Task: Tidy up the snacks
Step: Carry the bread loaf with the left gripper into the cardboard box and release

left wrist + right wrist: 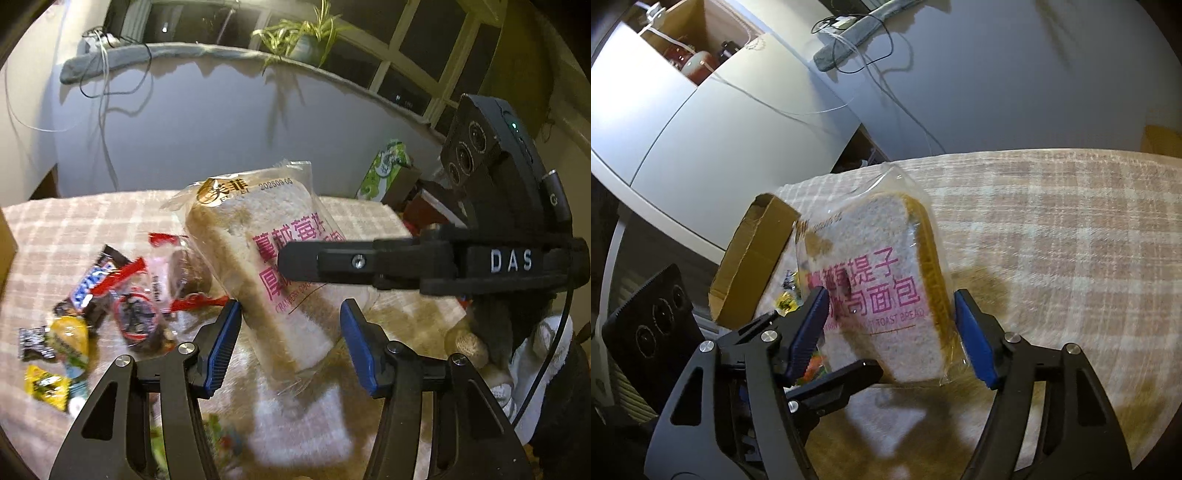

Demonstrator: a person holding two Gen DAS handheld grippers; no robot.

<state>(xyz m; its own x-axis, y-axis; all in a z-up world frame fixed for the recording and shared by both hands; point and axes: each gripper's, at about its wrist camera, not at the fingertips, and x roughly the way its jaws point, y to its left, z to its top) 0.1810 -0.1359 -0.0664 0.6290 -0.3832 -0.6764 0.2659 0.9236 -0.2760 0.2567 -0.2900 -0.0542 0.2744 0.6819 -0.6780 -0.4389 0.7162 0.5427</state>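
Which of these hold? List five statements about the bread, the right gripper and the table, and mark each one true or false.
1. The bread pack sits between the blue pads of the right gripper. True.
2. The large lettering on the bread pack is green. False: it is pink.
3. Small wrapped snacks lie on the checked cloth. True.
4. The cardboard box is taped shut. False: its top is open.
5. A potted plant stands on the ledge behind the table. True.
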